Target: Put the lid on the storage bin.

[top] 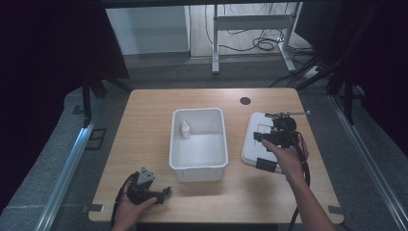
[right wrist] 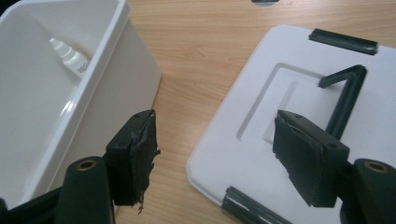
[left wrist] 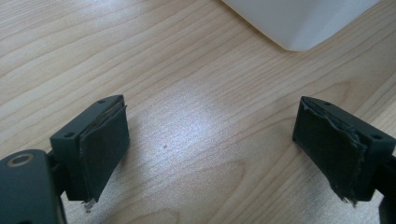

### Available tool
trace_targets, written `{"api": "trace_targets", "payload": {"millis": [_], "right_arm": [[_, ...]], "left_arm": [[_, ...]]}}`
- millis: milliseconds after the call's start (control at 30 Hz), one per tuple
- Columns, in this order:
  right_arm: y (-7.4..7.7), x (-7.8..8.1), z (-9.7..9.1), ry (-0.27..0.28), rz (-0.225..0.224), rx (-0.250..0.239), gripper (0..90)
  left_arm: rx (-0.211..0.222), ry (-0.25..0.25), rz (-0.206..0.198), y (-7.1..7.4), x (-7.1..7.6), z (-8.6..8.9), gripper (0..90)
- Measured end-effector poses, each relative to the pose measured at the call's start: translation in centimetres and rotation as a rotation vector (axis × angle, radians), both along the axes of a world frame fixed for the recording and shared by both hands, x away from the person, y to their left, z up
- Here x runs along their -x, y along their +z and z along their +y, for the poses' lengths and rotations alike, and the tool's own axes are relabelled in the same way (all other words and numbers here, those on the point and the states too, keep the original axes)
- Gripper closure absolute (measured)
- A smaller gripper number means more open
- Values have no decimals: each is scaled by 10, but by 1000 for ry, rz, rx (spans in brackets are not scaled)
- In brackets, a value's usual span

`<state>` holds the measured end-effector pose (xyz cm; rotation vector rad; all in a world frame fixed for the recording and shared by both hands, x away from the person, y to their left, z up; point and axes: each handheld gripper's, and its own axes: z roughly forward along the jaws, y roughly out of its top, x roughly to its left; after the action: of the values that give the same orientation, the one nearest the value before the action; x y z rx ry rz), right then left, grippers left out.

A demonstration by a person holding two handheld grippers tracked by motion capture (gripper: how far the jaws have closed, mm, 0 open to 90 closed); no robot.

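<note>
A white plastic bin (top: 198,166) stands mid-table with a small white dropper bottle (top: 185,129) lying inside near its back left corner. In the right gripper view the bottle (right wrist: 70,57) lies against the bin's wall (right wrist: 114,79). To the bin's right a flat white lid (top: 250,153) with a black handle (right wrist: 348,93) and black clips (right wrist: 343,41) rests on the table. My right gripper (top: 264,135) hovers open over the lid's left edge (right wrist: 219,140), holding nothing. My left gripper (top: 166,193) is open and empty above bare wood (left wrist: 212,126) near the front left.
The wooden table (top: 144,120) has a dark round hole (top: 245,101) at the back. A corner of the bin (left wrist: 299,23) lies just ahead of the left gripper. Black curtains, a metal desk frame and cables stand beyond the table.
</note>
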<state>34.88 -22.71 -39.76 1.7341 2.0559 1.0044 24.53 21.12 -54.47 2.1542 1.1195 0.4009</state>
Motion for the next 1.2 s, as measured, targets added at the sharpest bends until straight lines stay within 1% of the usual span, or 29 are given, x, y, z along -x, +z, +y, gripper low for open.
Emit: {"api": "trace_targets", "payload": {"millis": [133,200,233,333,367,400,467,500,533,567,600,633,733,800,900,1033,1200], "right_arm": [[6,-7,-6,-39,-3,9,325],[7,-9,-8,-42,3,14,327],[8,-13,-11,-53,15,8,330],[8,-17,-13,-58,27,20,339],[6,-21,-15,-62,43,33,347],[6,-21,-15,-62,43,33,347],[5,-24,-16,-72,59,41,353],[2,-28,-18,-74,74,49,355],[2,-28,-18,-74,74,49,355],[0,-30,-19,-77,83,52,356],[-3,-34,-21,-84,103,49,362],[-4,-36,-23,-87,109,52,367],[-6,-38,-25,-96,121,57,373],[-9,-41,-29,-107,134,70,381],[-10,-42,-32,-113,141,74,387],[-14,-45,-39,-124,166,89,408],[-17,-48,-42,-133,185,92,426]], "left_arm": [[1,0,0,0,0,0,106],[1,1,0,0,0,0,106],[0,1,0,0,0,0,106],[2,2,1,0,0,0,106],[3,4,2,0,0,0,106],[3,4,2,0,0,0,106],[2,3,1,0,0,0,106],[1,3,2,0,0,0,106],[1,3,2,0,0,0,106],[1,3,2,0,0,0,106],[2,4,2,0,0,0,106],[2,3,3,0,0,0,106],[1,3,2,0,0,0,106],[0,3,3,0,0,0,106],[1,3,3,0,0,0,106],[2,4,2,0,0,0,106],[2,3,2,0,0,0,106]]}}
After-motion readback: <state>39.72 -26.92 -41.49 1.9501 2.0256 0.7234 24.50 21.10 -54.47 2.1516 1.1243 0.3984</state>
